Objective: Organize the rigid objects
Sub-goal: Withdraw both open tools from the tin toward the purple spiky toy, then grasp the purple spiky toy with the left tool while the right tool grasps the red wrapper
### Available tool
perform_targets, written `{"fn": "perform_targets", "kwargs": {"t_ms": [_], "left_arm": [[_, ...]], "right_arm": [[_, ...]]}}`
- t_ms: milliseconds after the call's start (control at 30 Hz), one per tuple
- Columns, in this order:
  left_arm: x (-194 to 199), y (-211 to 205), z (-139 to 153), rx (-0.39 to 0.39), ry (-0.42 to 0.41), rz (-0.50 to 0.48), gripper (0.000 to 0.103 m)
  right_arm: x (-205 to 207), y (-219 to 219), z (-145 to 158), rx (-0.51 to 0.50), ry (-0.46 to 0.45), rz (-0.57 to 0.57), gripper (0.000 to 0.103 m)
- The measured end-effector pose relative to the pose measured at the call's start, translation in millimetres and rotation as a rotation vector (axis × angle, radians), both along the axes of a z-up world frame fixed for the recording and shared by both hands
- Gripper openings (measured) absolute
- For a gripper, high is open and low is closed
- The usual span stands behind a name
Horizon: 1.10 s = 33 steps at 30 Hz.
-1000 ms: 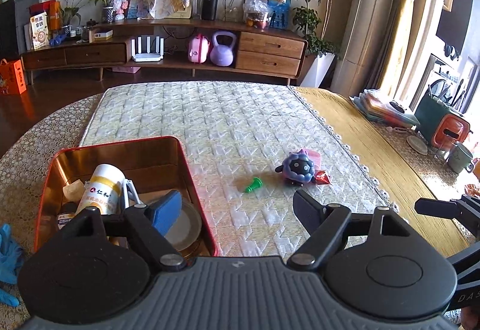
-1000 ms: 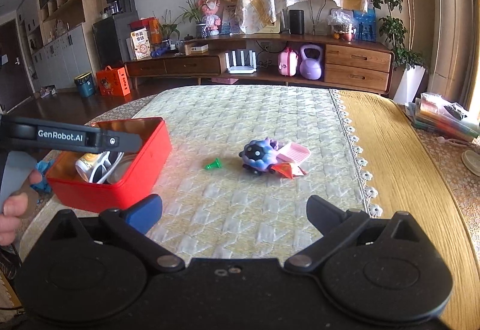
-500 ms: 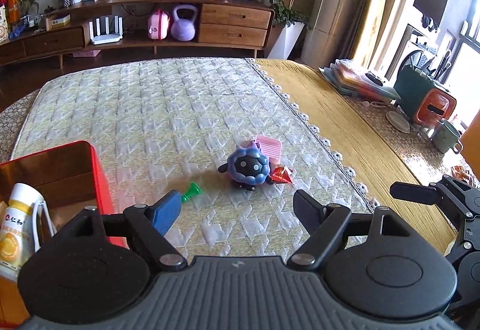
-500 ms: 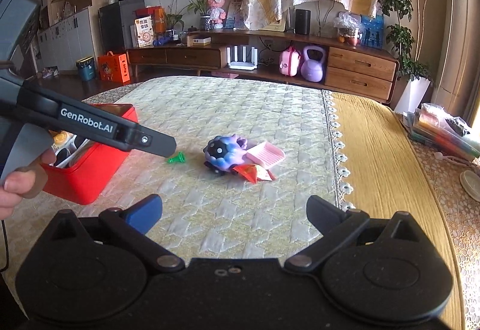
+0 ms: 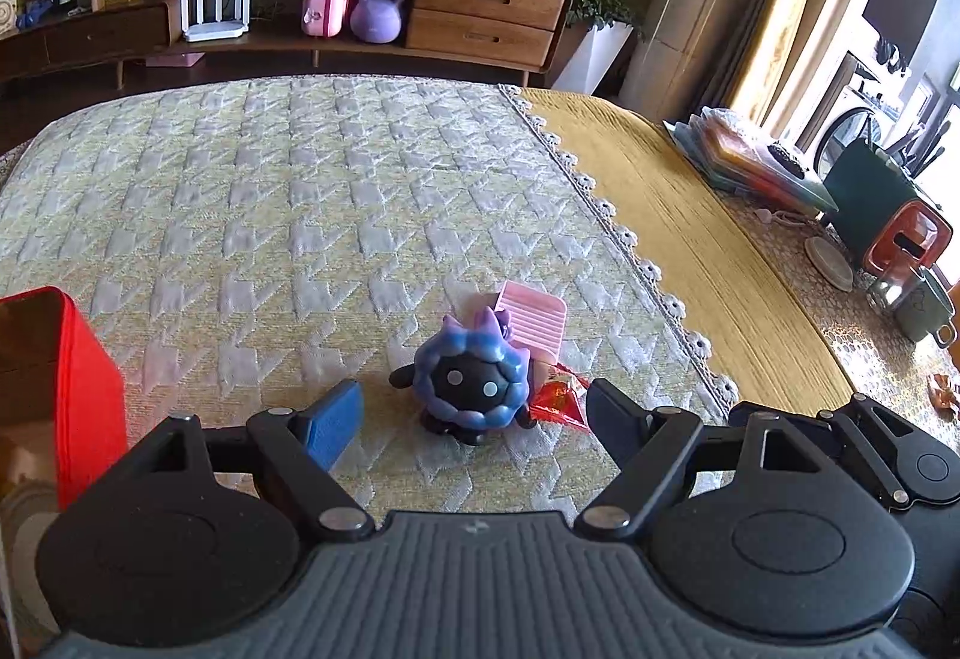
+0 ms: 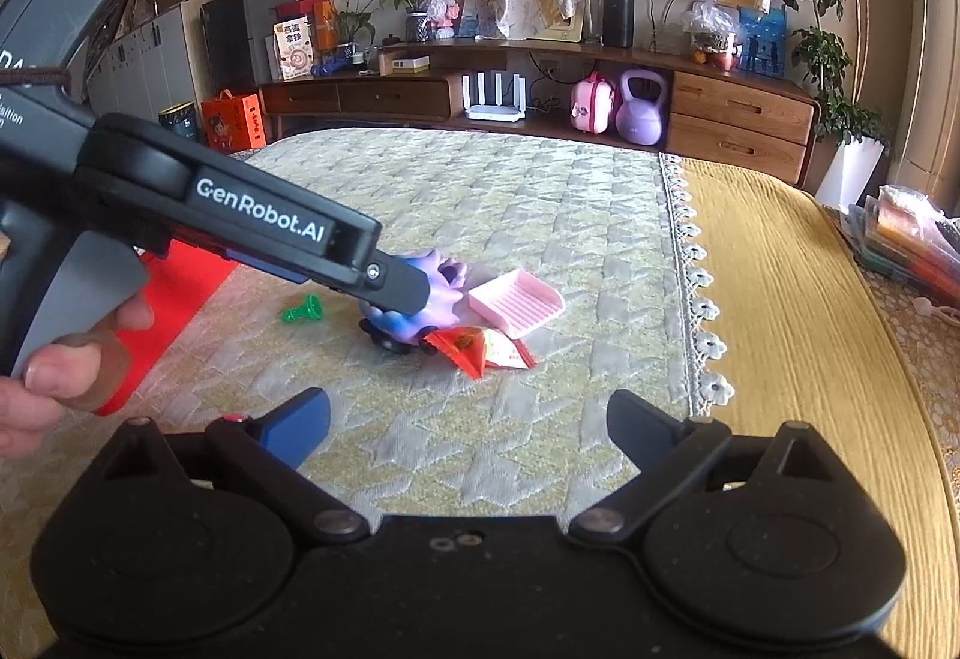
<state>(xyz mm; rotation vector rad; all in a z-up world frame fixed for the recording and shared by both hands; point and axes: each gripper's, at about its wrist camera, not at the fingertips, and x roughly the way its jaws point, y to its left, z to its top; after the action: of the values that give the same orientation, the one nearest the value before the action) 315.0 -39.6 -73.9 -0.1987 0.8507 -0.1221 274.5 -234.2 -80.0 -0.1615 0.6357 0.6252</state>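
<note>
On the quilted worktop, the purple toy sits between the spread fingers of the left gripper. Pink tray and red packet touch it. The right gripper hovers open nearby; red box stands left.

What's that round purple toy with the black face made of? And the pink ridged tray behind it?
Round purple toy with black face: probably hard moulded plastic, smooth with a slight sheen. Pink ridged tray: looks like rigid matte plastic, given its crisp moulded ridges.
</note>
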Motion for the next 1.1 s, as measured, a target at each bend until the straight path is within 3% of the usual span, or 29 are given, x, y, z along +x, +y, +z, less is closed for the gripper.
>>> {"fn": "perform_targets", "kwargs": {"t_ms": [267,433,733,833,900,1033,1100], "left_arm": [[22,-2,-17,-0.018,0.020,0.032,0.082],[32,-1,-23,-0.009,0.028,0.052,0.082],[36,0,-34,-0.013,0.027,0.045,0.080],[36,0,-34,-0.006,0.017,0.042,0.071],[35,-1,-34,-0.007,0.009,0.032,0.066],[34,0,-32,-0.009,0.004,0.035,0.065],[33,3,-31,-0.018,0.002,0.041,0.065]], "right_arm": [[23,14,-13,-0.031,0.008,0.027,0.093],[40,17,-18,0.014,0.061,0.020,0.087],[53,31,-25,-0.017,0.052,0.035,0.082],[53,33,-27,-0.019,0.041,0.031,0.083],[52,36,-27,-0.037,0.024,0.033,0.076],[48,39,-26,-0.053,0.008,0.051,0.065],[44,41,-26,-0.060,-0.001,0.060,0.053]]}}
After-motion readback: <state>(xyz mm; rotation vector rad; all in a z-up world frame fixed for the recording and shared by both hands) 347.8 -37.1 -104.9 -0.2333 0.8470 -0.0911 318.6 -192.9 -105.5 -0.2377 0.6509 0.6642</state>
